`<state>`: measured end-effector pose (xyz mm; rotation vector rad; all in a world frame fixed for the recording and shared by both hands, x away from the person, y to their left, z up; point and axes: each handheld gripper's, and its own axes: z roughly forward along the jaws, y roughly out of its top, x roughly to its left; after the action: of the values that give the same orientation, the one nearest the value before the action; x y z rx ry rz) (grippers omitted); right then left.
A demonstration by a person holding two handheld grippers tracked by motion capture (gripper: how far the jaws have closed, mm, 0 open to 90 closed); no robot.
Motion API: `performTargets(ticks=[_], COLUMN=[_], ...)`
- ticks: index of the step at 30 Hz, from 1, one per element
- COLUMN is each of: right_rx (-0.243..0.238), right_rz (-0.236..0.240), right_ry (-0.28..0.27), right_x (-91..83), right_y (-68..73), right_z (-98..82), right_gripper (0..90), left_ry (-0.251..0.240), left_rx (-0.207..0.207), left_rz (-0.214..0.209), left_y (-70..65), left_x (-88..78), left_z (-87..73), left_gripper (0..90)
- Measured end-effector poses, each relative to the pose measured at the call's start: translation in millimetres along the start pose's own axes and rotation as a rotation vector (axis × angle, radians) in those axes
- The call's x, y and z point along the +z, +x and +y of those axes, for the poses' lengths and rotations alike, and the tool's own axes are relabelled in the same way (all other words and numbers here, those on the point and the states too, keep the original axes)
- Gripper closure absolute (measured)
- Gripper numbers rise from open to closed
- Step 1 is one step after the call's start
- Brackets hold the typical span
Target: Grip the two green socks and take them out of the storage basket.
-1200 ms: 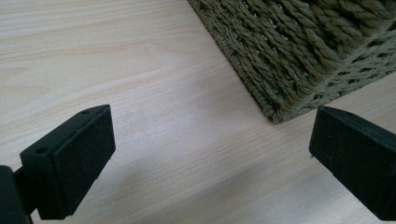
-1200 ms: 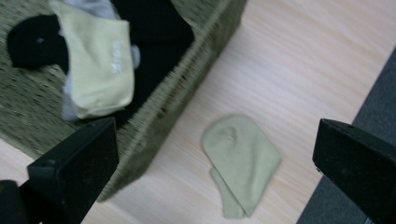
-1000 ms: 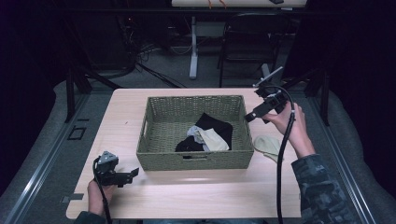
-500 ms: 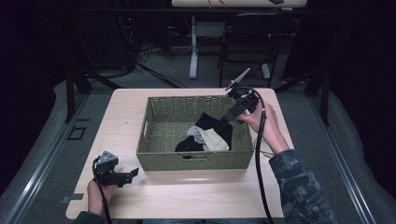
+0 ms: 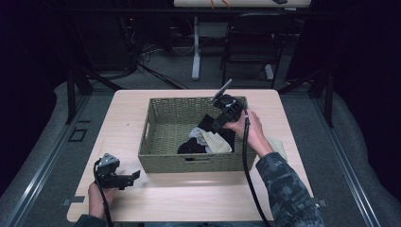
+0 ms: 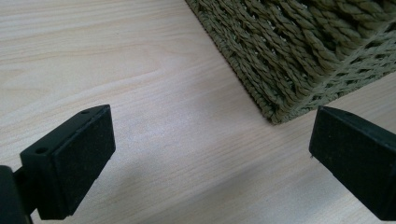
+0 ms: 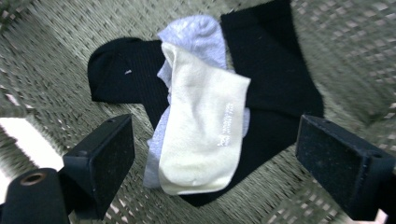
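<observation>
- Woven olive-green basket (image 5: 165, 156) stands in the middle of the light wooden table (image 5: 127, 109); it holds a small pile of socks toward its right half.
- Writing: the cream sock (image 7: 203, 128) carries a short line of pale lettering near its cuff end, too small and blurred to read. No other label is legible.
- The cream sock lies on top of a pale grey sock (image 7: 198, 35), and both lie across black socks (image 7: 275, 70) on the basket floor.
- Right gripper (image 7: 212, 172): the right hand (image 5: 253, 130) reaches over the basket's right wall, tool angled down into the basket. Its jaws have just been closing a little yet stand wide apart, straddling the cream sock from above; the pads do not press on it.
- Left gripper (image 6: 210, 158): held low over the table at the near left, beside the basket's near left corner. Jaws apart, bare wood between them.
- Another pale cloth (image 5: 278, 145) lies on the table just outside the basket's right wall, by the right forearm.
- Room: bare tabletop lies left of and in front of the basket; the basket's left half is free.
</observation>
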<state>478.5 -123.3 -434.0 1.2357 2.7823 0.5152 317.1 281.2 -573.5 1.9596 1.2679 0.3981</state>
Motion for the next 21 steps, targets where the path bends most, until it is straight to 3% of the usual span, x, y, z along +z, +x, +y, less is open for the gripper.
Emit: performTargets(ticks=[4, 13, 17, 21], right_rx=[-0.002, 0.016, -0.004, -0.001], right_rz=[-0.008, 0.033, 0.032, 0.035], right_ry=[0.042, 0.099, 0.128, 0.129], right_x=[15.2, 42.9, 52.0, 58.4], right_y=[1.9, 1.8, 5.5, 8.1], right_z=[2.0, 0.8, 2.2, 3.2], right_gripper=[17.6, 37.1, 44.5, 45.9], left_ry=[-0.001, 0.000, 0.001, 0.001], left_rx=[-0.002, -0.001, -0.001, -0.001], left_rz=[0.002, 0.002, 0.002, 0.003], left_y=[0.3, 0.1, 0.1, 0.1], left_x=[-0.4, -0.3, -0.3, -0.3], left_z=[-0.2, -0.1, -0.2, -0.2], left_gripper=[0.5, 0.5, 0.5, 0.6])
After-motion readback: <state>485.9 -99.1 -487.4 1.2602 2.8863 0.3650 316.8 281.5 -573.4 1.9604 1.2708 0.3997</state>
